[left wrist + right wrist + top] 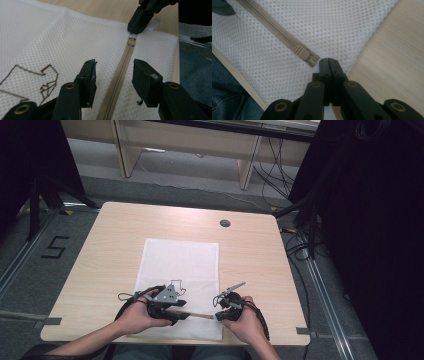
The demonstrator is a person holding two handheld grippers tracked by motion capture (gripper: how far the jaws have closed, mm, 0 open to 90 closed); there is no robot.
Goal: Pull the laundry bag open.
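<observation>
A light wooden table (110, 245) stands on a grey floor (30, 265), with a small round hole (225, 223) near its far edge. Flat on the table, from about its middle to its near edge, lies a white mesh bag (182, 265); the weave of fine holes shows clearly in both gripper views (50, 32) (342, 22). A thin brown line drawing (45, 82) marks the mesh on the left part of the bag, toward its near end.

Along the near end of the bag runs a beige zipper (122, 70), lying left to right across the table. It appears closed along the stretch that can be seen (272, 30).

The person's two hands come in at the near edge of the table. The left gripper (172, 312) sits over the near left part of the bag; in its own view its jaws (113, 83) stand wide apart, one on each side of the zipper line, holding nothing. Whether their tips touch the mesh cannot be told.

The right gripper (216, 316) sits at the near right corner of the bag, at the zipper's right end. Its jaws (328, 62) are pressed together, and their tips sit just beside the slider (302, 52), at the small metal pull tab (313, 60). Whether the tab is actually pinched between them cannot be told. In the left gripper view the same jaws (136, 27) come down onto the slider's end (131, 41), right at the bag's edge.
</observation>
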